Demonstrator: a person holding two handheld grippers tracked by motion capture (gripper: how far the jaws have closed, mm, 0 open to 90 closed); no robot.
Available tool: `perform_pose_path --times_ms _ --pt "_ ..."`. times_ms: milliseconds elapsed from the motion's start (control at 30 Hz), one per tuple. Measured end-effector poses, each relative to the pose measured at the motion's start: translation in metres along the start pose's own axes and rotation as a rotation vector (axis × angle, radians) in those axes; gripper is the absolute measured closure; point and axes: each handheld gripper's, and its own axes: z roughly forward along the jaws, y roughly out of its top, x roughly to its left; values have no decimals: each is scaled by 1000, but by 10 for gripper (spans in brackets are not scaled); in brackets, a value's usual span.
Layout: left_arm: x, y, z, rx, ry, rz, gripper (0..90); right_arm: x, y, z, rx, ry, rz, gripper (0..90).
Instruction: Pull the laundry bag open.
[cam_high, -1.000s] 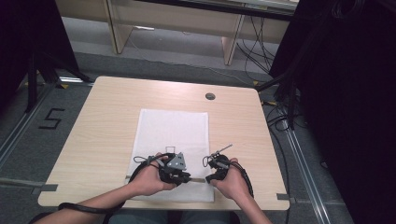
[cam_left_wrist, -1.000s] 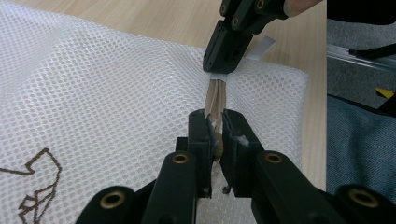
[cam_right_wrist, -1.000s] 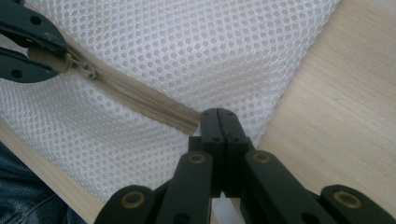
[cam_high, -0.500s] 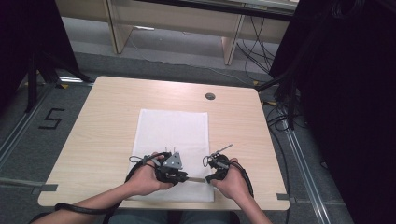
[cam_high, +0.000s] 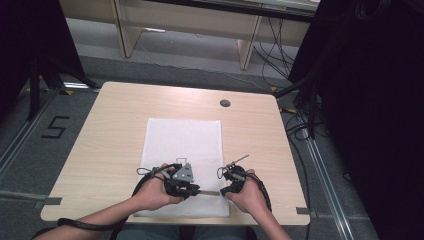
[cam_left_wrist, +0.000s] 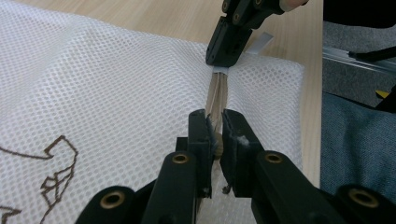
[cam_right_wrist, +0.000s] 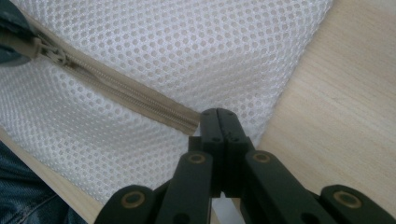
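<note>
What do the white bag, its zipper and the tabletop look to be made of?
The white bag looks like synthetic mesh: a regular grid of small holes, soft and slightly glossy. Its zipper seems to be beige woven tape with fine matching teeth, probably nylon coil, though that is hard to confirm. The tabletop appears to be light wood-grain laminate, matt, with straight printed-looking streaks.
</note>
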Motion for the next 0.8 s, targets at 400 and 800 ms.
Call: perform_pose_path --times_ms 400,800 --pt "2 -2 -5 -6 6 0 819 1 0 0 2 -3 2 900" --pt "4 -4 -6 -4 0 17 819 2 0 0 5 -6 7 900"
